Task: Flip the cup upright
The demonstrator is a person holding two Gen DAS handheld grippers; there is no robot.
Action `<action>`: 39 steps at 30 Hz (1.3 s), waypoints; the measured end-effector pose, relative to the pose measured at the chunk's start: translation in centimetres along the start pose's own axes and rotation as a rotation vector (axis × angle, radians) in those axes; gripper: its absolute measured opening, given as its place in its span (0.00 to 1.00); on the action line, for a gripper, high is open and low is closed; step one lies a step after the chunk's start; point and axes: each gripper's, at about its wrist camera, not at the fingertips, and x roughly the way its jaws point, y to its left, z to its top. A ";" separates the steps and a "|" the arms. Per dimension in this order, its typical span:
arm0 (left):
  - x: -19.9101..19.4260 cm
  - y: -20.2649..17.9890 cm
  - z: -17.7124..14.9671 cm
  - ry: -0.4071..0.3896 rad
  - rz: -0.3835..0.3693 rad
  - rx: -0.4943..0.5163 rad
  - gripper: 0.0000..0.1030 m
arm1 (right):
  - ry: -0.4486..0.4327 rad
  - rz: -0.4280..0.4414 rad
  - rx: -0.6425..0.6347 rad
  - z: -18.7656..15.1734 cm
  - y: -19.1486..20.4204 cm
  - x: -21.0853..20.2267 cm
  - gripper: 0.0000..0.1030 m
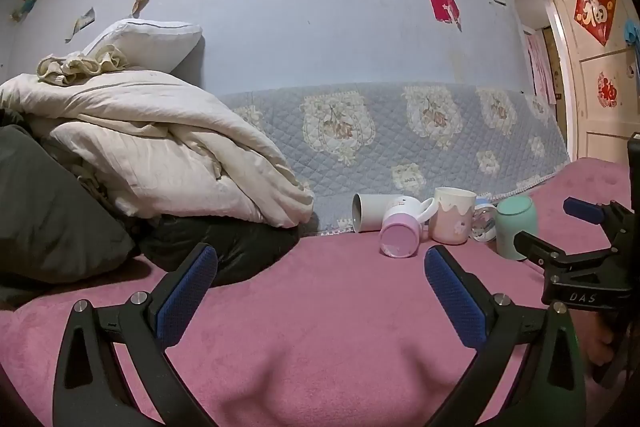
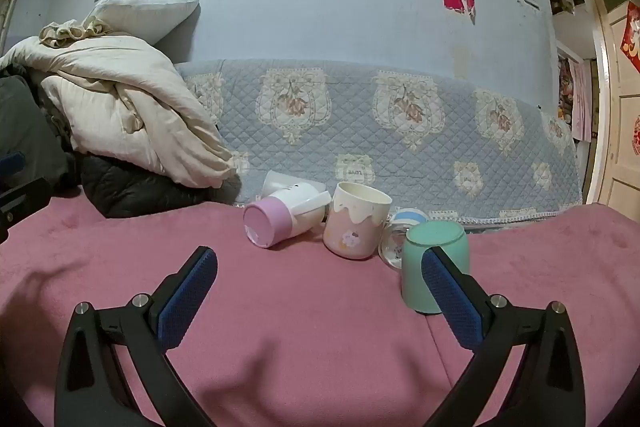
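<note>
The green cup (image 2: pixel 435 263) stands upside down on the pink bed (image 2: pixel 320 327), at about 1 o'clock from the right gripper (image 2: pixel 320 291), just right of the upright pink mug (image 2: pixel 354 223). Both the right and the left gripper (image 1: pixel 320 291) have jaws spread wide and empty. To flip it well, I would centre the right jaws across the cup's middle, close firmly, lift clear of the neighbouring mugs, then rotate.

Glossy ceramic-looking pink mug (image 2: pixel 354 225), matt mint cup (image 2: pixel 432 259), plush pink blanket (image 2: pixel 300 307)
</note>
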 end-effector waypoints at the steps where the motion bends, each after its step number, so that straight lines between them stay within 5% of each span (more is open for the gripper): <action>1: 0.0 0.0 0.0 0.002 0.000 0.000 1.00 | 0.000 0.000 0.000 0.0 0.0 0.0 1.00; 39: 0.0 0.0 0.0 0.004 0.002 0.014 1.00 | 0.013 -0.001 -0.011 -0.1 0.2 0.4 1.00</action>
